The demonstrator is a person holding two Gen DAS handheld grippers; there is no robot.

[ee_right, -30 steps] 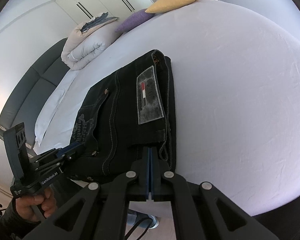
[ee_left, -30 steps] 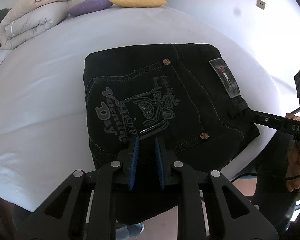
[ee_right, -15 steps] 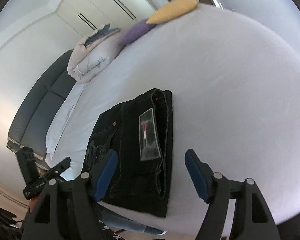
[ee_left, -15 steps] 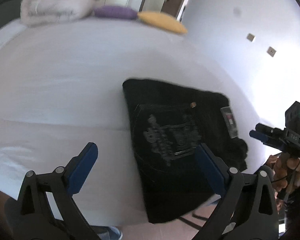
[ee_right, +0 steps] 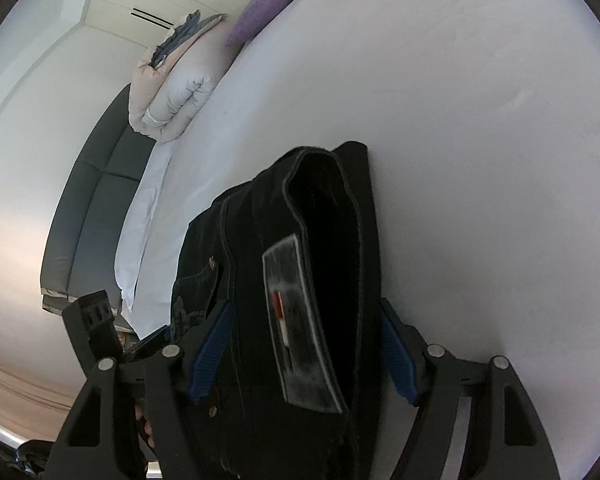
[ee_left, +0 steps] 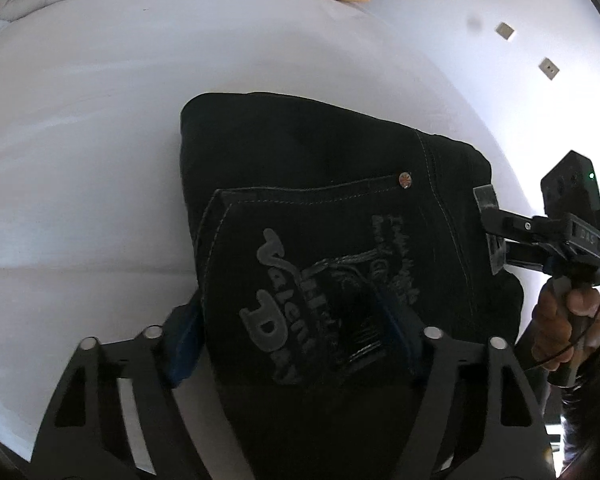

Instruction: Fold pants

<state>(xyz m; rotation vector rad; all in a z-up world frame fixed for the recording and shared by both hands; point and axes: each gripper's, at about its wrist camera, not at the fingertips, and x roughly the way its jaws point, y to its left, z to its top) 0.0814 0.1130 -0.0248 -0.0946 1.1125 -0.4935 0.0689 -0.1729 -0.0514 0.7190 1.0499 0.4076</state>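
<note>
Both hand-held grippers (ee_left: 296, 344) (ee_right: 306, 354) tilted downward, jaws astride folded pants (ee_left: 320, 208).

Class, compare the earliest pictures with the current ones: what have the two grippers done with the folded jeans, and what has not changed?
Both grippers let go of the jeans' near edge, opened wide and backed off. The left gripper and right gripper have now come back in and their jaws have just been closing a little, each astride the jeans without a clear grip. The jeans lie folded on the bed, as before.
</note>
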